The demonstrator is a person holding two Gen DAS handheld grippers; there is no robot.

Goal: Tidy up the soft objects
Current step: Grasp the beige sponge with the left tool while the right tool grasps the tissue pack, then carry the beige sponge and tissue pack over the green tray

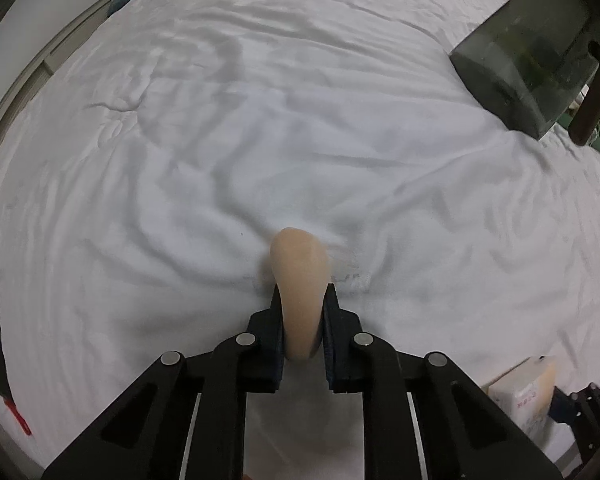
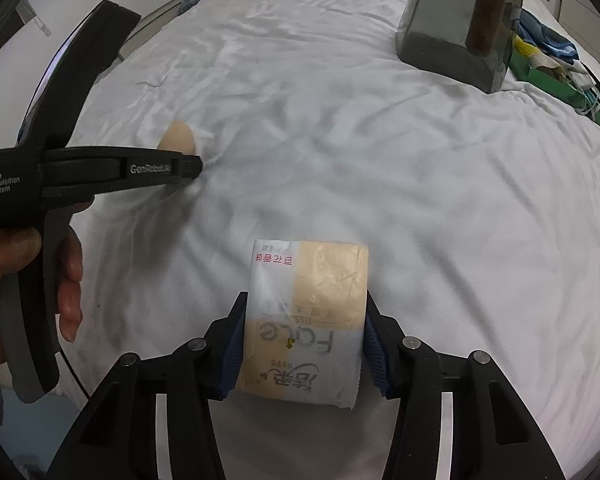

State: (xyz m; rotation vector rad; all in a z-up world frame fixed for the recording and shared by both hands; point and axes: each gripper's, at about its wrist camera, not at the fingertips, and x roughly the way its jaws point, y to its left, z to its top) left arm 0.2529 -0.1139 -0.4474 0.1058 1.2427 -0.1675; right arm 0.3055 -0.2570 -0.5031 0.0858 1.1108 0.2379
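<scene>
rumpled white bed sheet (image 1: 300, 128); left hand-held gripper (image 1: 302, 300) clamps beige pad (image 1: 300, 280), right hand-held gripper (image 2: 305, 320) grips tissue pack (image 2: 304, 320).

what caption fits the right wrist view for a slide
Right tool clamps a tissue pack on the white sheet; left tool pinches a beige soft object.

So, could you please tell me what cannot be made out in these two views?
- Left wrist view: the lower end of the beige soft object is hidden between the left gripper jaws.
- Left wrist view: the tissue pack is mostly cut off at the lower right.
- Right wrist view: the dark bin runs off the top edge, so its contents are unseen.
- Right wrist view: the tissue pack's underside lies against the white sheet.
</scene>
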